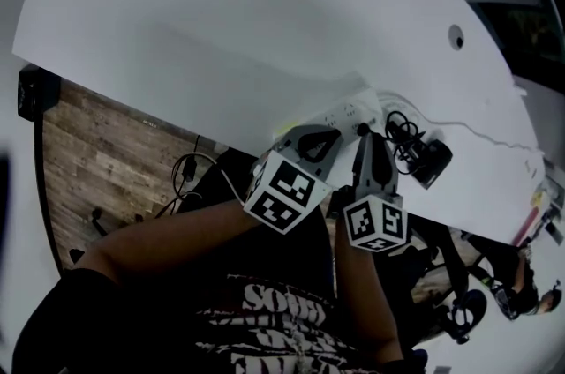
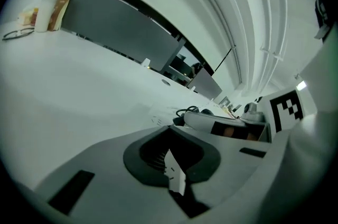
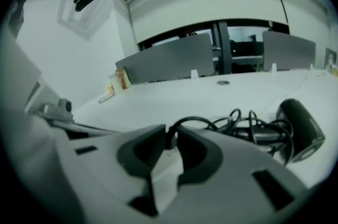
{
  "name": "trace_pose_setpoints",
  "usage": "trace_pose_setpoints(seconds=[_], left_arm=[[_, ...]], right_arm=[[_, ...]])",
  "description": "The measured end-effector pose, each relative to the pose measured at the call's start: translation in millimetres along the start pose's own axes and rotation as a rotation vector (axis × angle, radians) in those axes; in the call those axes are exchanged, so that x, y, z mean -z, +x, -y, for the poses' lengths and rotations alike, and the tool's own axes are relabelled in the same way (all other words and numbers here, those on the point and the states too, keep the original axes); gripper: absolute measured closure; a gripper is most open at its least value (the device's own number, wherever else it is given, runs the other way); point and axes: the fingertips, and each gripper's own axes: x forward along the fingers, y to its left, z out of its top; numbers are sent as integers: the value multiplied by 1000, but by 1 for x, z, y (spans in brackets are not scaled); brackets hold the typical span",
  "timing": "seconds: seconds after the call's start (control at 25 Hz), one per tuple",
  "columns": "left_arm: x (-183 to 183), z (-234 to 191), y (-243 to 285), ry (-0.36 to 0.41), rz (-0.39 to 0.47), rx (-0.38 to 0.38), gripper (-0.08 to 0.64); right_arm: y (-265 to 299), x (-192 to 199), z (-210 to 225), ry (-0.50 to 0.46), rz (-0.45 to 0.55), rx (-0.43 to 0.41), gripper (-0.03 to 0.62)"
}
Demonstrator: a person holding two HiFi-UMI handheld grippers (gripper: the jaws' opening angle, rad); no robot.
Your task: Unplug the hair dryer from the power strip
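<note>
- The power strip (image 1: 349,110) is a long white plastic bar. It lies at the near edge of the smooth white table (image 1: 221,28).
- The hair dryer (image 3: 300,130) is black, with a round nose. It lies on its side just to the right of the strip.
- Its black cord (image 3: 237,120) sits in loose loops between the dryer and the strip. It looks soft and bendy.
- The plug (image 3: 169,138) is small, dark and hard, and looks stuck in the strip.
- The right gripper (image 1: 366,141) has its fingers closed on the plug, with only a small gap between them.
- The left gripper (image 2: 169,130) has its fingers almost together at the near left end of the strip. Only a thin white slit shows between them, and I cannot tell if they pinch anything.
- The plug will likely sit tight. Grab its hard body, not the soft cord.
- The strip looks light and may lift when the plug is pulled, so it needs holding down.
</note>
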Motion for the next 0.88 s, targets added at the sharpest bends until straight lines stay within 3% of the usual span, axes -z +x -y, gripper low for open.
trace_pose_setpoints(seconds=[0.2, 0.44, 0.64, 0.8, 0.88], left_arm=[[9, 11, 7, -133, -15, 53, 531], [16, 24, 10, -125, -26, 78, 531], [15, 24, 12, -165, -43, 103, 531], [15, 28, 11, -120, -45, 109, 531], [16, 29, 11, -108, -44, 107, 531]], right_arm=[[-3, 3, 0, -166, -12, 34, 506], [7, 0, -3, -292, -28, 37, 495], [17, -4, -5, -290, -36, -23, 491], [20, 0, -7, -257, -45, -87, 492], [28, 9, -7, -210, -90, -129, 446]])
